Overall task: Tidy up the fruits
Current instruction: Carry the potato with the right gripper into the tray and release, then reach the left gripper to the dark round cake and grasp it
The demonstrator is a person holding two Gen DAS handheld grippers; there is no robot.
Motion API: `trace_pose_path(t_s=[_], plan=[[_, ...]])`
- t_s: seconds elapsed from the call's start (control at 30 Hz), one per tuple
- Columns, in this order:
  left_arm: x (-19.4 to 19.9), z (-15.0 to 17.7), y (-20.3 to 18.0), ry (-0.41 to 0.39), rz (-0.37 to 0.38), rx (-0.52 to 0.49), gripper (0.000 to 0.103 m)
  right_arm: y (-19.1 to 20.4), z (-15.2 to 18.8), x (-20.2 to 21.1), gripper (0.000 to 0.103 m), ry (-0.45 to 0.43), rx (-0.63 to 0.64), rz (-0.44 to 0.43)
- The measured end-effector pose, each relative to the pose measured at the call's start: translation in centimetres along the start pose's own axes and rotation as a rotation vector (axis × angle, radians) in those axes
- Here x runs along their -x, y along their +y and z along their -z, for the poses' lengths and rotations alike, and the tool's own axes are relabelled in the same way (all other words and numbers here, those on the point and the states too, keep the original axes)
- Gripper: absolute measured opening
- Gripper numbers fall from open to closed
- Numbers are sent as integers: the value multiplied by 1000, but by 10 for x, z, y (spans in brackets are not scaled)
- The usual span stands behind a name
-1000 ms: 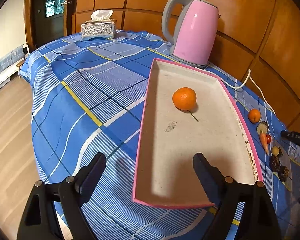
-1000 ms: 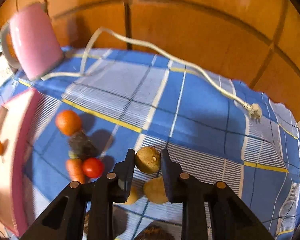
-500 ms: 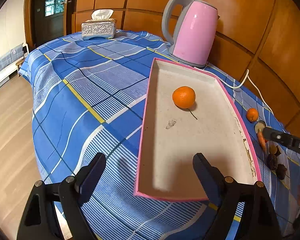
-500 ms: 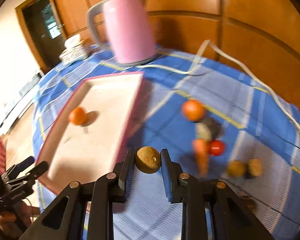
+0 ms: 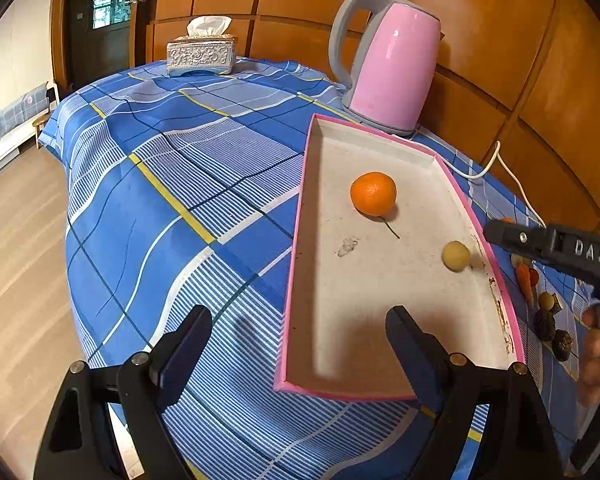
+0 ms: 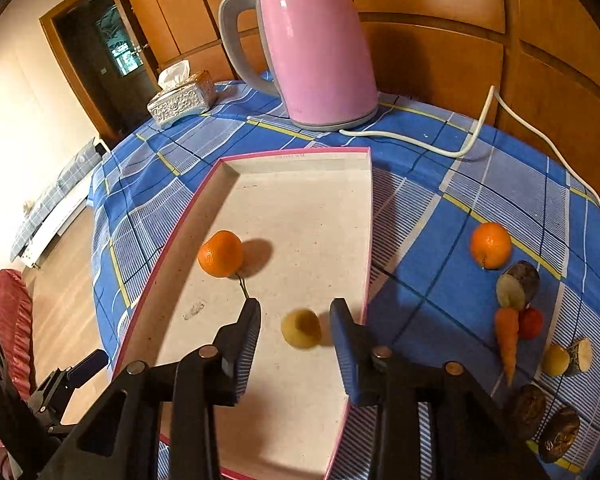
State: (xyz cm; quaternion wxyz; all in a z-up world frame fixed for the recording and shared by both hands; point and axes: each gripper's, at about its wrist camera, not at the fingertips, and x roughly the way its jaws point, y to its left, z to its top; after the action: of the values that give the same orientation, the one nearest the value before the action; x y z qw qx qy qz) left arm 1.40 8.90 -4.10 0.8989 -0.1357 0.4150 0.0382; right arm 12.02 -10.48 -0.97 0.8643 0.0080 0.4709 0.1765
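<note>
1. Right wrist view: the right gripper (image 6: 296, 322) is seen above the pink-rimmed tray (image 6: 364, 240), near its right wall, with its jaws opening.
2. A small yellowish-brown round fruit (image 6: 300, 329) is seen between the two fingers, lying on the tray floor; neither blue pad is pressed against it, and a gap is visible on each side.
3. A mandarin (image 6: 220, 254) with a thin stem is found farther into the tray, up and to the left of the gripper.
4. Outside the tray, on the blue checked tablecloth (image 6: 440, 216), a second mandarin (image 6: 491, 245), a carrot (image 6: 508, 336), a red tomato (image 6: 531, 323) and several dark and yellowish pieces are grouped to the right.
5. A pink kettle (image 6: 320, 48) and a silver tissue box (image 6: 182, 98) are placed beyond the tray.
6. Left wrist view: the left gripper (image 5: 300, 344) is held wide apart over the tray's near end, with nothing between its fingers; the round fruit (image 5: 456, 256) lies well ahead of it, near the right wall.
</note>
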Motion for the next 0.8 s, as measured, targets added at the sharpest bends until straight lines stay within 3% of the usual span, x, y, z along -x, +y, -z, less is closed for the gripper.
trace_pose_path(t_s=[0.4, 0.8], plan=[[1, 1, -4, -3, 1, -12, 89, -25, 40, 35, 36, -39, -26, 105], [4, 2, -9, -6, 4, -30, 89, -88, 88, 80, 38, -85, -163, 314]])
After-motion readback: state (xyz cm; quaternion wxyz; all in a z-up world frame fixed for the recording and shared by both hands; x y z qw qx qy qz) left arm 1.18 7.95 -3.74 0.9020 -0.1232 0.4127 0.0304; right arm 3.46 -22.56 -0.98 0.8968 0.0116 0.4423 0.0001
